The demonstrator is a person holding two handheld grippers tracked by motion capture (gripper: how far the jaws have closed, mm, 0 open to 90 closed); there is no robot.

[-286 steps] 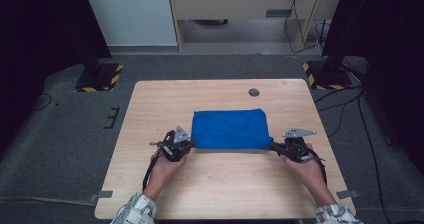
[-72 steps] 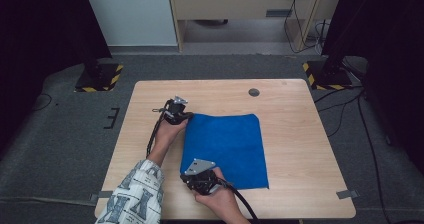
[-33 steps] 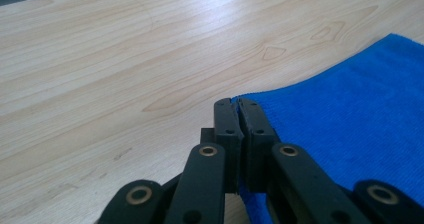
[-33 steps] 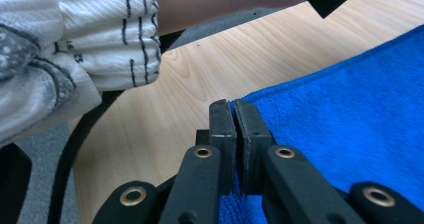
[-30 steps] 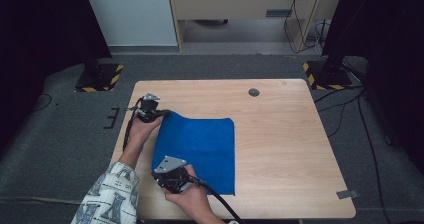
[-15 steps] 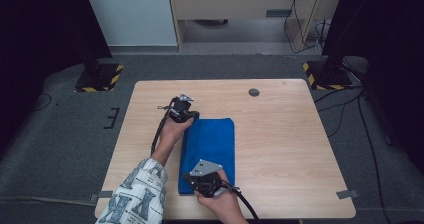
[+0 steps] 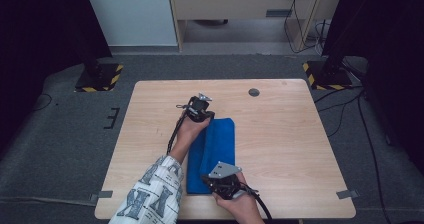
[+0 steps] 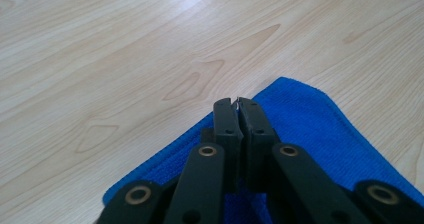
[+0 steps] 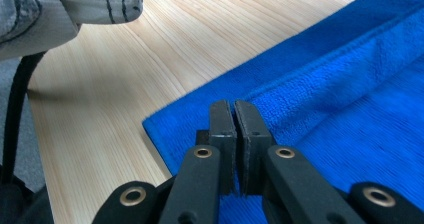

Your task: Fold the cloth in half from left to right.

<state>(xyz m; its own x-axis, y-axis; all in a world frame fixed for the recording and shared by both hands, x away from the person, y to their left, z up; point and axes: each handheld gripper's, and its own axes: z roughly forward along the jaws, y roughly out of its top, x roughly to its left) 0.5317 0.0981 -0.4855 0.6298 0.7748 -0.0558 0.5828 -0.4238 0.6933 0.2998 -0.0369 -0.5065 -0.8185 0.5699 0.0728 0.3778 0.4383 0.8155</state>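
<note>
Cloth comes first: a blue terry cloth [image 7: 212,151], folded into a long narrow strip, lies on the pale wooden surface [image 7: 290,134] with its long axis running away from the person. At the cloth's far end sits the left gripper [image 7: 201,109], jaws clenched on the cloth's upper layer at a corner [image 8: 300,114]. At the cloth's near end the right gripper [image 7: 222,180] is likewise clamped on a fold of the fabric [image 9: 350,84]. Each hand holds one end, so any next fold would likely swing across that long axis. A patterned sleeve [image 7: 150,194] lies left of the cloth.
</note>
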